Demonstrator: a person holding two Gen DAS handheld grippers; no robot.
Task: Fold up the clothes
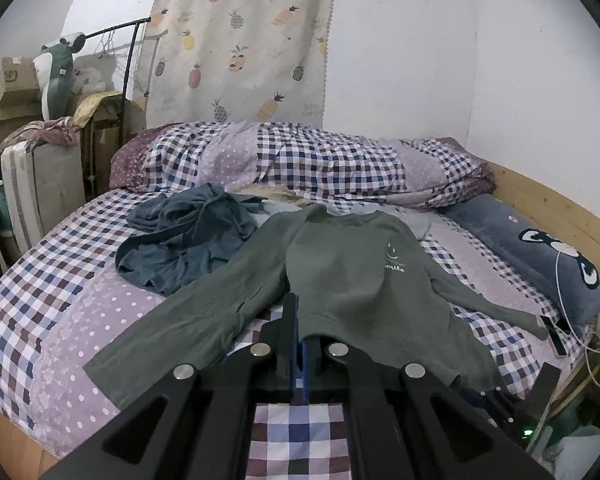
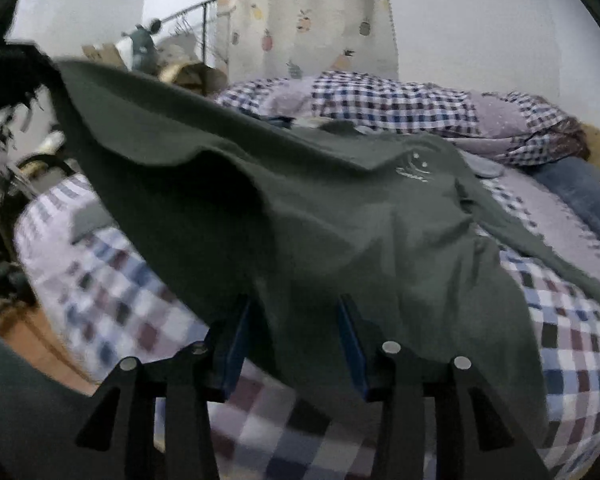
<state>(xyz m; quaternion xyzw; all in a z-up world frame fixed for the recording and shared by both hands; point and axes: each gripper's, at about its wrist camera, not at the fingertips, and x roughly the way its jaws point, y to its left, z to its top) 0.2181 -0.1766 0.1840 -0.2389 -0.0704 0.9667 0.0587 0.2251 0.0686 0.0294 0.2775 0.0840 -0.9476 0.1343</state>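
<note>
A dark green long-sleeve shirt (image 1: 340,264) lies front-up on the checked bed sheet (image 1: 40,280), one sleeve spread left and the other right. My left gripper (image 1: 294,300) is shut on the shirt's lower hem, which bunches around the fingers. In the right wrist view the green shirt (image 2: 300,208) is lifted and drapes toward the camera, its far-left edge raised toward a dark blurred shape. My right gripper (image 2: 294,300) has its blue pads (image 2: 350,340) well apart. Shirt cloth hangs loosely between them and the pads do not press on it.
A crumpled blue garment (image 1: 188,240) lies left of the shirt. A rolled checked duvet (image 1: 300,160) lines the back and a navy cat pillow (image 1: 540,256) the right, against the wooden bed frame (image 1: 560,208). Cardboard boxes (image 1: 16,92) stand beyond the bed's left edge.
</note>
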